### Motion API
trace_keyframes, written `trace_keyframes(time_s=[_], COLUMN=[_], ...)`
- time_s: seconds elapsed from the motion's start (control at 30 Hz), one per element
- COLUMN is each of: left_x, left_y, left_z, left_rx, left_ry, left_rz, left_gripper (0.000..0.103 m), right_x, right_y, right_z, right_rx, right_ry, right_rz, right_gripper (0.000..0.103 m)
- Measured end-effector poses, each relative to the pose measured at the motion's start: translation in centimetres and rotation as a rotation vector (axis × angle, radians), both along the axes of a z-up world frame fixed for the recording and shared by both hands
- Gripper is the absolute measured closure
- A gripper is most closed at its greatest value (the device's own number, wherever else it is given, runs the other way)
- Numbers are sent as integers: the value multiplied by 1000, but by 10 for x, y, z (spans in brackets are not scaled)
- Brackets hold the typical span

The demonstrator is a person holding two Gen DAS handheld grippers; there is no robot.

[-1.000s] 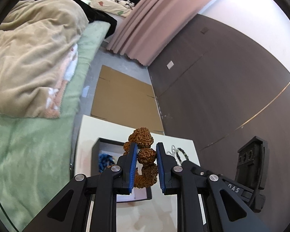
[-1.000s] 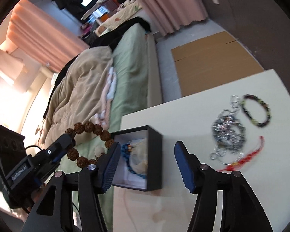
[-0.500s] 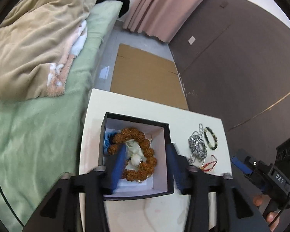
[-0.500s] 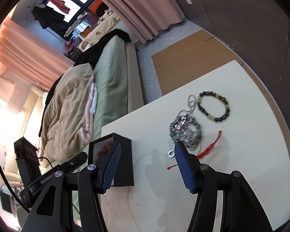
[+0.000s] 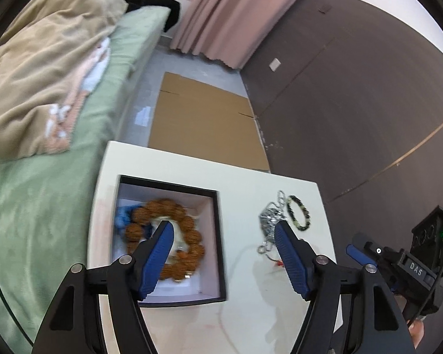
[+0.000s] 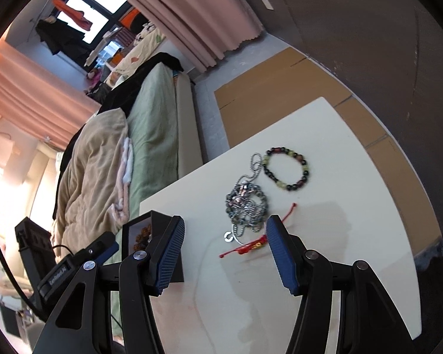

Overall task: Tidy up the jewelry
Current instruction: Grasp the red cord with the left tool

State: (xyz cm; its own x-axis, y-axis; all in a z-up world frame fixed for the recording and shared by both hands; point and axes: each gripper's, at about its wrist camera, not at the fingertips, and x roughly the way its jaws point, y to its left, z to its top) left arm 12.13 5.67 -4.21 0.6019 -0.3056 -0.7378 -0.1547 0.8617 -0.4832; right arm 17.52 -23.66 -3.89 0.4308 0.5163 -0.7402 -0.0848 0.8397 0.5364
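Change since earlier frame: the brown bead bracelet (image 5: 165, 239), a second ago clamped in the left gripper (image 5: 221, 255), now lies in the black box (image 5: 218, 236).
Left gripper: jaws opening, nothing between them, above the box's right wall.
Right gripper (image 6: 224, 253): jaws apart, empty, over the white table (image 6: 339, 206).
Box contents: brown bracelet ringed on the white lining, a blue item (image 5: 122, 216) at its left edge.
Table, right of box: silver chain pile (image 6: 246, 203), dark bead bracelet (image 6: 286, 168), red cord (image 6: 251, 246), lying close together.
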Motion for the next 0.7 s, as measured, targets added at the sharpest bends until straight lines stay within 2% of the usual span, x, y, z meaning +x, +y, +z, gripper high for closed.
trace_keyframes(time_s=[0.3,0.5,0.7], left_x=[15,25,32], left_y=[-55,-97,-127], left_z=[-5,-15,-32], left_rx=[25,75,131], left_ry=[-13,-7,31], left_rz=[-121,-222,-284], left_gripper=[32,32,32], right_x=[7,12,19], right_y=[-31,-57,-80], right_z=[-9,-15,-19], right_rx=[13,-1,1], right_ry=[66,112,132], right_rz=[-63,-114,-159], right_gripper=[44,44,44])
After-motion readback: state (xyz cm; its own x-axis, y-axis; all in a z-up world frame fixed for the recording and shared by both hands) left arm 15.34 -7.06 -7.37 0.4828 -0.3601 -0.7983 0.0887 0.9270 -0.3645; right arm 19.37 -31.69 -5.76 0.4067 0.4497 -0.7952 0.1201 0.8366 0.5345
